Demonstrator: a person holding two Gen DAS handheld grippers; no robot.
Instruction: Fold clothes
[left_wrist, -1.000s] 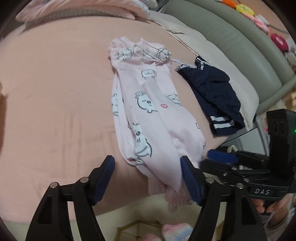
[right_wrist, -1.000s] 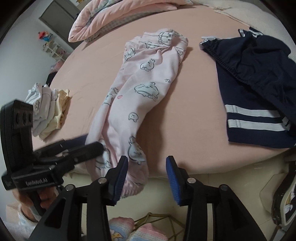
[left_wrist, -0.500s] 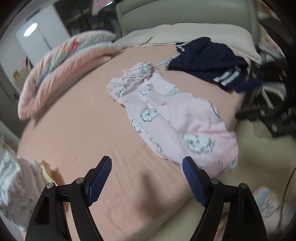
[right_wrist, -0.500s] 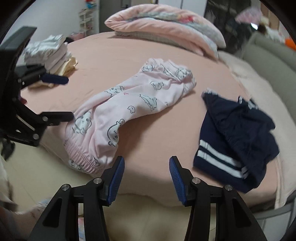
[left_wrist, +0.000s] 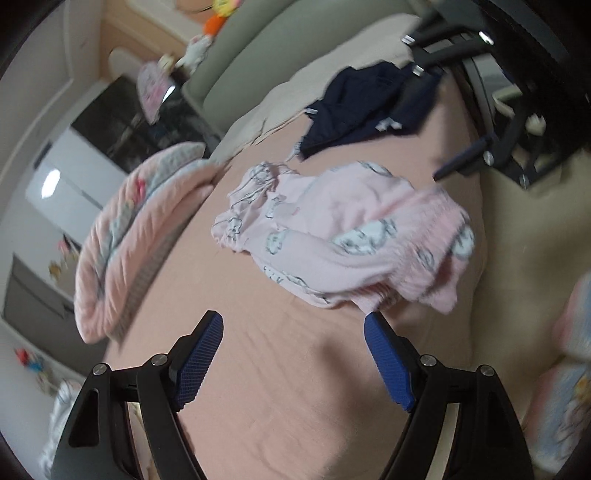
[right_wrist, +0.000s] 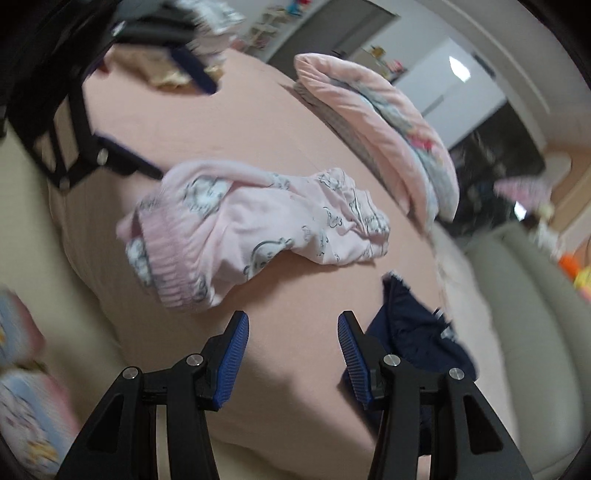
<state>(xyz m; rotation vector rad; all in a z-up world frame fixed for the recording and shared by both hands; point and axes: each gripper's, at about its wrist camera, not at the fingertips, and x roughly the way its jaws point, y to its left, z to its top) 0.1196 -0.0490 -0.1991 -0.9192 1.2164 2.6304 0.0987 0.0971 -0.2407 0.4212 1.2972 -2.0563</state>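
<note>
Pink cartoon-print trousers (left_wrist: 332, 236) lie crumpled on the pink bed sheet (left_wrist: 258, 387), their ribbed waistband (left_wrist: 439, 236) bunched near the bed's edge. My left gripper (left_wrist: 293, 332) hovers open just short of them, with only sheet between its blue pads. In the right wrist view the same trousers (right_wrist: 251, 229) lie ahead and to the left. My right gripper (right_wrist: 293, 332) is open over bare sheet, and its right finger overlaps navy shorts with white stripes (right_wrist: 413, 332). Neither gripper holds anything.
A folded pink quilt (left_wrist: 140, 229) lies along the far side of the bed. The navy shorts (left_wrist: 369, 107) are near a grey-green headboard (right_wrist: 517, 295). Folded clothes (right_wrist: 177, 70) sit blurred at a far corner. Slippers (right_wrist: 22, 406) lie on the floor below the bed edge.
Both views have rolled strongly and shifted sideways. The trousers' waistband, which hung over the bed edge, now lies bunched on the bed. The left jaws stand slightly wider.
</note>
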